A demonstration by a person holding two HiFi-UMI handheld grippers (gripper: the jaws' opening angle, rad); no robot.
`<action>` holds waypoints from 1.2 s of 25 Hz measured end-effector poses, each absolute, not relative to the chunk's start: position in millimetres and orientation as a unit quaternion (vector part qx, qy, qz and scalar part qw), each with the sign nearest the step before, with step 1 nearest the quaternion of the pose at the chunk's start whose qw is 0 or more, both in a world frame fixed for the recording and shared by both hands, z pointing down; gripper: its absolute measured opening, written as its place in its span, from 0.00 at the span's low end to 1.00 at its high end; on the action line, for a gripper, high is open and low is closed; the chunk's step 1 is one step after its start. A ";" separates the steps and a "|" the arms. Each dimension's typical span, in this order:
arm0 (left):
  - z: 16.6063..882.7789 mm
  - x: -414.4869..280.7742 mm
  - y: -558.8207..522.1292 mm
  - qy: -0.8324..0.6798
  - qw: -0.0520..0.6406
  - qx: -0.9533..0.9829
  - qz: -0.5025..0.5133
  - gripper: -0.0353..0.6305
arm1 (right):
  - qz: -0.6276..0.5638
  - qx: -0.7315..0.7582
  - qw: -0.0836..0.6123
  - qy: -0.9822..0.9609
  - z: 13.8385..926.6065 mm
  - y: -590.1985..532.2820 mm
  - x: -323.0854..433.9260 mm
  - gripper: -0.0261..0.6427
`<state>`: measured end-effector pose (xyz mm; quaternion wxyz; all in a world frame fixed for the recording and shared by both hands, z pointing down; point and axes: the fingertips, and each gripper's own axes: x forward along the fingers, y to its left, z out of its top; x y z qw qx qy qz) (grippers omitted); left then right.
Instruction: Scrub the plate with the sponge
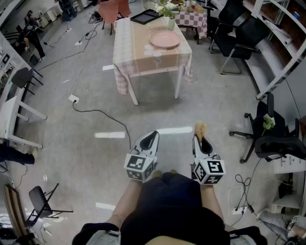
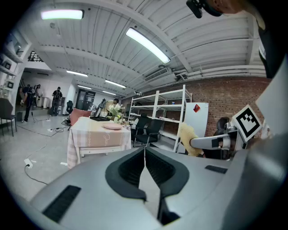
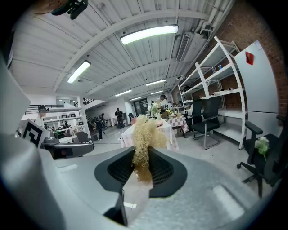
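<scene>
Head view, and the cloth-covered table point(image 1: 143, 52) stands well ahead across open floor, with the pink plate point(image 1: 165, 39) lying bare on top. A black tray point(image 1: 145, 17) sits at the far corner, its contents too small to tell. The vase point(image 1: 171, 23) holds flowers point(image 1: 167, 8). Both tools are carried low by the body, likely for the walk-in. The left gripper point(image 1: 152, 138) has its jaws together on nothing, free to steady the plate. The right gripper point(image 3: 143, 155) is clamped on the straw-coloured sponge point(image 3: 145, 134), tuft forward for scrubbing.
</scene>
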<state>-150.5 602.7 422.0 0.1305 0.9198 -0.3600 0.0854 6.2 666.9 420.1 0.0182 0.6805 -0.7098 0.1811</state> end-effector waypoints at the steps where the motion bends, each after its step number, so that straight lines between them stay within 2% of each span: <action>1: 419.8 -149.3 602.5 -0.361 0.129 0.920 0.081 0.08 | 0.180 0.680 0.018 -0.710 419.8 667.1 6.3 0.16; 14: 421.5 -143.4 601.6 -0.356 0.136 0.921 0.082 0.08 | 0.185 0.670 0.007 -0.719 417.0 663.5 -7.8 0.16; 30: 440.8 -108.2 602.2 -0.377 0.151 0.911 0.072 0.08 | 0.205 0.644 0.018 -0.737 440.4 664.8 15.7 0.16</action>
